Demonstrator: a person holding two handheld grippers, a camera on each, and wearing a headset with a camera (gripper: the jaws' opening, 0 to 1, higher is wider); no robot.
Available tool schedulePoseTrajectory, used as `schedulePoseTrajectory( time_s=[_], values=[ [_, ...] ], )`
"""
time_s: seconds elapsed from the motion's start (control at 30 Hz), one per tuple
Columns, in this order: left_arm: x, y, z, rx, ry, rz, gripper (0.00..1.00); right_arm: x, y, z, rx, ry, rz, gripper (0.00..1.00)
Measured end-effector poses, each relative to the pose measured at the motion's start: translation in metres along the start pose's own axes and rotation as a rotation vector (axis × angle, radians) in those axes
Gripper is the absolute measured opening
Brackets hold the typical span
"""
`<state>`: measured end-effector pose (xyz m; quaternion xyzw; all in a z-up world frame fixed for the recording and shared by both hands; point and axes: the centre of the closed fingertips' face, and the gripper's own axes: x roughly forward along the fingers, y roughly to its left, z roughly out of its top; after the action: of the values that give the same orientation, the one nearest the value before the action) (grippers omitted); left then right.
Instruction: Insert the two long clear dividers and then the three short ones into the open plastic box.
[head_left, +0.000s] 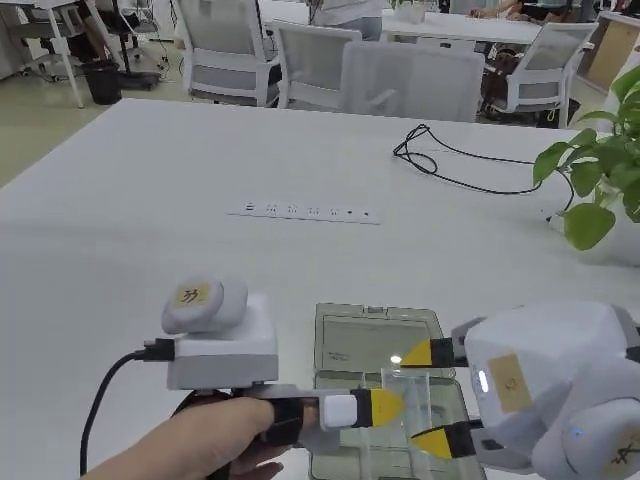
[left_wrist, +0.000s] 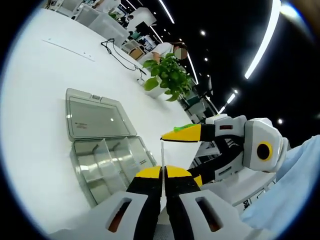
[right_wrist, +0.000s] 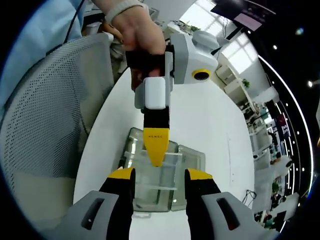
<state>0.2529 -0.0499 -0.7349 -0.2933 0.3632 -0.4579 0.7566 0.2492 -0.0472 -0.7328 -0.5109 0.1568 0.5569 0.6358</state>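
A clear divider (head_left: 418, 385) is held pinched edge-on in the clamped jaws of the left gripper (head_left: 388, 405), just above the open plastic box (head_left: 350, 340) on the white table (head_left: 150, 200), while the right gripper (head_left: 410, 396) is spread wide, one jaw flanking each side of the divider.

The left gripper (head_left: 390, 404) and right gripper (head_left: 420, 397) are showing white with yellow tips; the divider (head_left: 408, 385) and box (head_left: 375, 340) are looking clear.
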Motion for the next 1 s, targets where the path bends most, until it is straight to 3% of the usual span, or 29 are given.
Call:
schedulePoseTrajectory(
  time_s=[0.1, 0.17, 0.27, 0.4, 0.5, 0.53, 0.57, 0.67, 0.87, 1.0],
  values=[
    [-0.001, -0.002, -0.001, 0.038, 0.006, -0.01, 0.0, -0.004, -0.006, 0.003, 0.063, -0.037, 0.006, 0.44],
    [-0.001, -0.002, -0.003, 0.087, 0.016, -0.014, 0.0, -0.009, -0.012, 0.004, 0.151, -0.065, 0.021, 0.43],
    [-0.003, -0.002, -0.005, 0.16, 0.032, -0.03, 0.0, -0.018, -0.021, 0.008, 0.254, -0.108, 0.047, 0.37],
    [-0.005, -0.006, -0.006, 0.25, 0.043, -0.044, 0.0, -0.028, -0.027, 0.009, 0.331, -0.137, 0.114, 0.3],
    [-0.007, -0.011, -0.008, 0.332, 0.059, -0.066, 0.0, -0.032, -0.02, 0.007, 0.335, -0.122, 0.203, 0.23],
    [-0.008, -0.011, -0.008, 0.358, 0.065, -0.064, 0.0, -0.033, -0.018, 0.006, 0.314, -0.117, 0.221, 0.23],
    [-0.008, -0.011, -0.009, 0.397, 0.075, -0.062, 0.0, -0.034, -0.009, 0.007, 0.264, -0.121, 0.283, 0.21],
    [-0.008, -0.016, -0.011, 0.484, 0.08, -0.079, 0.0, -0.033, -0.004, 0.005, 0.281, -0.105, 0.336, 0.15],
    [-0.006, -0.027, -0.009, 0.623, 0.065, -0.103, 0.0, -0.029, -0.003, 0.009, 0.272, -0.094, 0.379, 0.09],
    [-0.004, -0.029, -0.013, 0.709, 0.085, -0.104, 0.0, -0.03, 0.001, 0.011, 0.269, -0.084, 0.425, 0.08]
  ],
)
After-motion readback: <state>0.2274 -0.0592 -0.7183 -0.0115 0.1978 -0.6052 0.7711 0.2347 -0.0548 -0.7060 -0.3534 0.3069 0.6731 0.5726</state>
